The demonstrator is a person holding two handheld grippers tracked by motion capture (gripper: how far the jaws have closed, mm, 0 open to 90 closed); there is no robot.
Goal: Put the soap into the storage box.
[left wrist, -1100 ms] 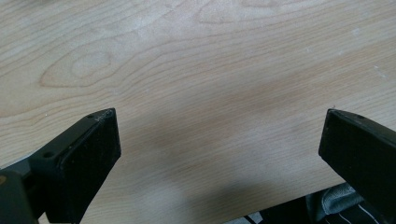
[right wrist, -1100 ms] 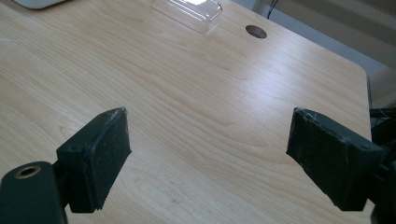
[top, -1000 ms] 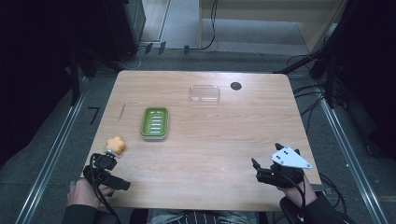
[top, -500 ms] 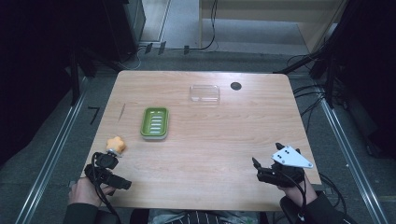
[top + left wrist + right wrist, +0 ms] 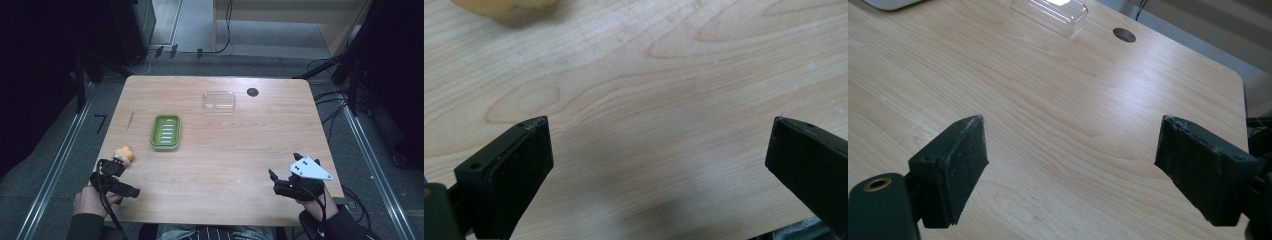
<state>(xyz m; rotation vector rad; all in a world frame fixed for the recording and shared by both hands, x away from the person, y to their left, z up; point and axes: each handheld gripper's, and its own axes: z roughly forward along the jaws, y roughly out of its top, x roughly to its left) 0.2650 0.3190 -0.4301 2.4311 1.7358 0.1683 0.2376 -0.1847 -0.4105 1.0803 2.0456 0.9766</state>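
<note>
Holding my left gripper (image 5: pixel 111 172) low over the near left corner of the desk (image 5: pixel 240 145), I have its fingers (image 5: pixel 511 165) spread wide and empty. The small yellow-orange toy (image 5: pixel 123 154) sits just beyond them, to the far left in the left gripper view, not between the fingers. I judge it light, soft and rounded, so I would take it across its middle with a gentle squeeze. My right gripper (image 5: pixel 285 184) hovers at the near right, its fingers also wide apart and empty, well apart from the green dish (image 5: pixel 166 131) and the clear lid (image 5: pixel 219 100).
</note>
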